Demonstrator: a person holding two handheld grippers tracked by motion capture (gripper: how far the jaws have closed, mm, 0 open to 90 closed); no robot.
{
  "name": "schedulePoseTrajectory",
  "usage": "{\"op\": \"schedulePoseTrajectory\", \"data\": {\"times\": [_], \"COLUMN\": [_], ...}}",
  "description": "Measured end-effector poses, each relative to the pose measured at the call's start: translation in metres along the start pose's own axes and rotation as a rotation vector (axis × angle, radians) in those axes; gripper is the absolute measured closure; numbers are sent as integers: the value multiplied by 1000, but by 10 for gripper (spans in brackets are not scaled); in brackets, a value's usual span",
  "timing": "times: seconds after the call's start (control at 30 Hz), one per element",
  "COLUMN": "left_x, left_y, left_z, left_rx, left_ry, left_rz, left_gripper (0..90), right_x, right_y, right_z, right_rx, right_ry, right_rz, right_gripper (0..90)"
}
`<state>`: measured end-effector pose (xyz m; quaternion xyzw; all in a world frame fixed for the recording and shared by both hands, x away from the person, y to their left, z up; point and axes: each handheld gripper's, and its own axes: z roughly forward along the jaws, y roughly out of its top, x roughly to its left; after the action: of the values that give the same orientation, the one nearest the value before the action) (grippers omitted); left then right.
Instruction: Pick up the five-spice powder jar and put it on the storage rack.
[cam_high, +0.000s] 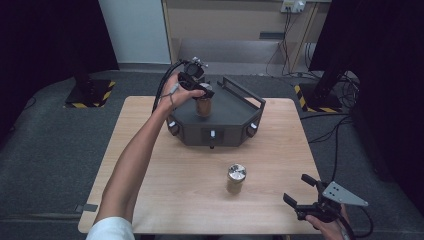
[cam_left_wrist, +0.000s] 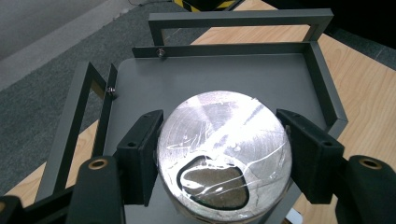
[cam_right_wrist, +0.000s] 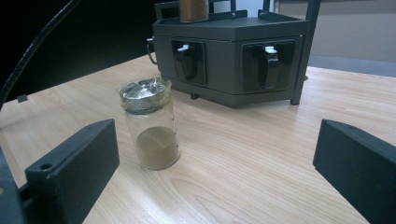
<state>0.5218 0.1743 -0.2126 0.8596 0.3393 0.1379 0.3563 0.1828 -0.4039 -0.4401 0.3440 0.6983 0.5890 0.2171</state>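
My left gripper (cam_high: 201, 95) is shut on a jar (cam_high: 203, 106) of brown powder with a foil-covered top (cam_left_wrist: 224, 154), held over the flat top of a dark grey machine (cam_high: 227, 112). Whether the jar touches the platform (cam_left_wrist: 210, 79) I cannot tell. A second glass jar (cam_high: 236, 178) with brown powder and a foil lid (cam_right_wrist: 142, 95) stands on the wooden table (cam_high: 165, 170) in front of the machine. My right gripper (cam_high: 299, 192) is open at the table's near right corner, level with that jar (cam_right_wrist: 152, 130) and some way short of it.
The machine (cam_right_wrist: 229, 51) has a low rail frame (cam_left_wrist: 243, 21) around its top and knobs (cam_high: 213, 134) on its front faces. Dark stands (cam_high: 90, 90) and cables (cam_high: 340, 115) lie on the floor beyond the table.
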Motion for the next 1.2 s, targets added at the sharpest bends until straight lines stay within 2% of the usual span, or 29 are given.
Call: {"op": "schedulePoseTrajectory", "data": {"times": [0.53,0.77,0.83,0.87,0.9,0.97,1.07,1.2], "left_x": [4,10,10,9,10,12,10,8], "left_y": [-4,-13,-14,-14,-13,-14,-15,-17], "left_z": [12,14,14,14,13,13,9,-4], "left_rx": [22,-1,-1,-2,-2,-17,-42,-84], "left_ry": [-11,-25,-30,-31,-36,-41,-37,-24], "left_rz": [-18,-48,-28,-33,-42,-56,-47,-54], "left_gripper": [340,339,337,333,311,173,84,70], "right_x": [0,0,0,0,0,0,1,1], "right_y": [0,0,0,0,0,0,0,0], "right_z": [0,0,0,0,0,1,0,1], "right_rx": [0,0,0,0,0,1,-1,0], "right_ry": [-3,-3,-1,-2,-2,-3,0,-1], "right_rz": [2,2,1,1,1,0,-2,1], "right_gripper": [8,8,8,8,8,8,8,9]}}
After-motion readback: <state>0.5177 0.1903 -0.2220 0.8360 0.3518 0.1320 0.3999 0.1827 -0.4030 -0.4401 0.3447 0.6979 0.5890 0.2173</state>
